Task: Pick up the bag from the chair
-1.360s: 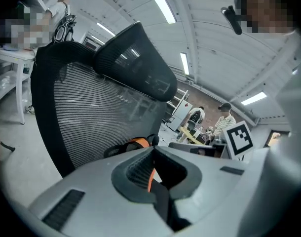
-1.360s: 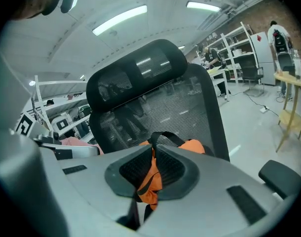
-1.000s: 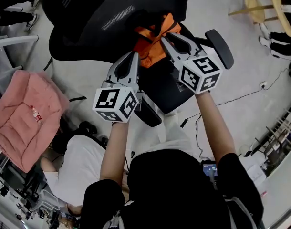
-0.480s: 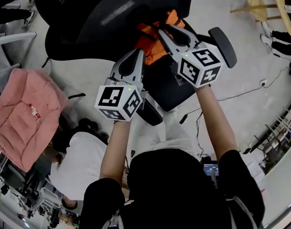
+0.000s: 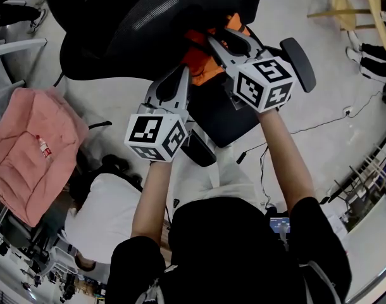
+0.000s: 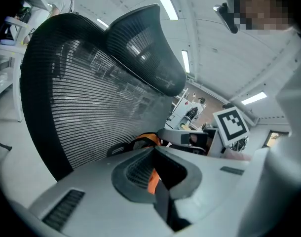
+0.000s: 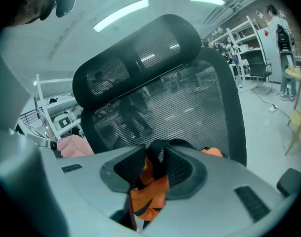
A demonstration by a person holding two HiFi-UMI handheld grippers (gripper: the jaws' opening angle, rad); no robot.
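An orange bag with black straps lies on the seat of a black mesh office chair, against the backrest. My right gripper reaches over the bag and is shut on a black strap, which runs up between its pads, with orange fabric hanging below. My left gripper sits just left of the bag with its jaws together. In the left gripper view the left gripper shows only a sliver of orange bag behind its closed tips, and the right gripper's marker cube is beyond.
The chair's armrest juts out right of my right gripper. A pink bag rests at the left. A wooden stool stands at top right, a cable crosses the floor, and a person in white crouches at lower left.
Both grippers have crept a little farther toward the chair's backrest. The right gripper now covers more of the orange bag. Jaws look unchanged.
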